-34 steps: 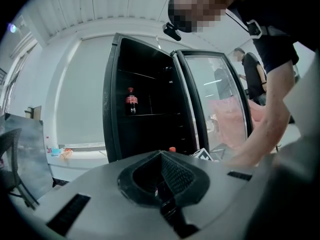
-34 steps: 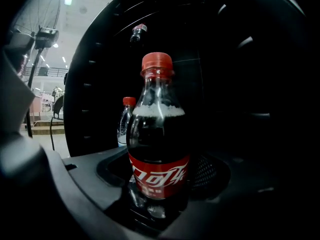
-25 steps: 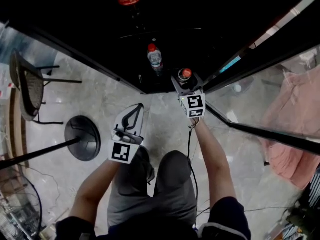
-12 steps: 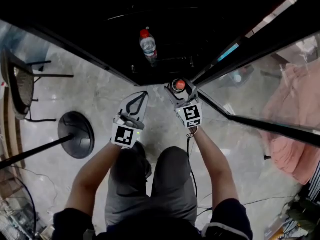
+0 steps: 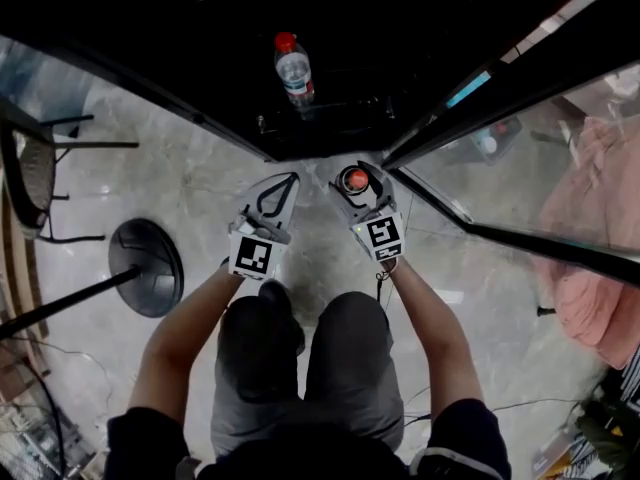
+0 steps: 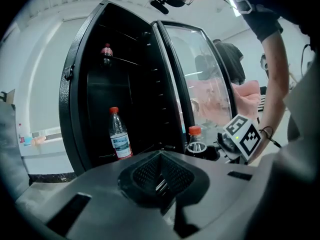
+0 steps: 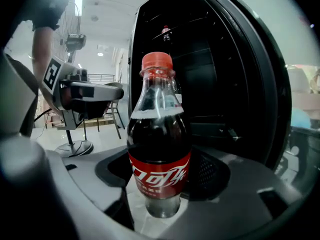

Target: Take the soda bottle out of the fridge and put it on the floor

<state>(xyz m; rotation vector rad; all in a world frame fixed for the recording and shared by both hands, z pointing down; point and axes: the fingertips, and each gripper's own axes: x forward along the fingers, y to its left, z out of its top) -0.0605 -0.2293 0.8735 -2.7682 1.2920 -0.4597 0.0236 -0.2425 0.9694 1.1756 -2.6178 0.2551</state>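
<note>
The soda bottle (image 7: pixel 159 144), dark cola with a red cap and red label, stands upright between the jaws of my right gripper (image 5: pixel 357 182), which is shut on it. From the head view its red cap (image 5: pixel 356 179) sits just outside the black fridge (image 5: pixel 330 118), over the marble floor (image 5: pixel 210 188). My left gripper (image 5: pixel 281 184) hangs beside it to the left, shut with nothing in it. From the left gripper view the soda bottle (image 6: pixel 196 141) shows at right, beside the right gripper's marker cube (image 6: pixel 244 135).
A clear water bottle (image 5: pixel 293 68) with a red cap stands on a fridge shelf. A second soda bottle (image 6: pixel 106 54) sits on a higher shelf. The glass fridge door (image 5: pixel 520 98) swings open at right. A round black stand base (image 5: pixel 148 268) and a chair (image 5: pixel 30 168) are left.
My right gripper has drawn back from the fridge opening with the soda bottle, out over the floor. The left gripper has moved slightly forward beside it.
</note>
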